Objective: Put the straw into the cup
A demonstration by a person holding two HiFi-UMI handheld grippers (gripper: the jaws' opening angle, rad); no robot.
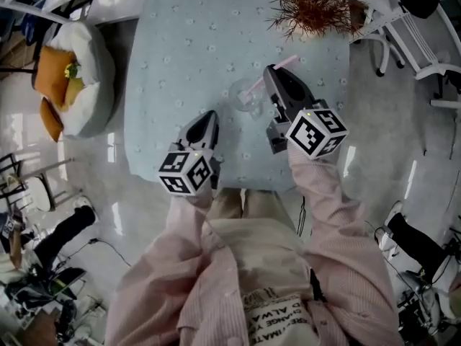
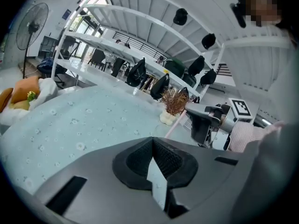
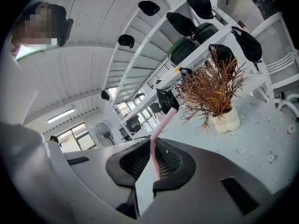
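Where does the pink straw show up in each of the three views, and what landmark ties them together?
Head view: pink straw upper middle, slanting out past the tip of the right gripper.
Left gripper view: straw right of centre, slanting down from that gripper.
Right gripper view: straw at centre, pinched between the jaws.
Shared landmark: dried plant on the table.

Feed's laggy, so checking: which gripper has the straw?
The right gripper, shut on the pink straw; the left gripper holds nothing.
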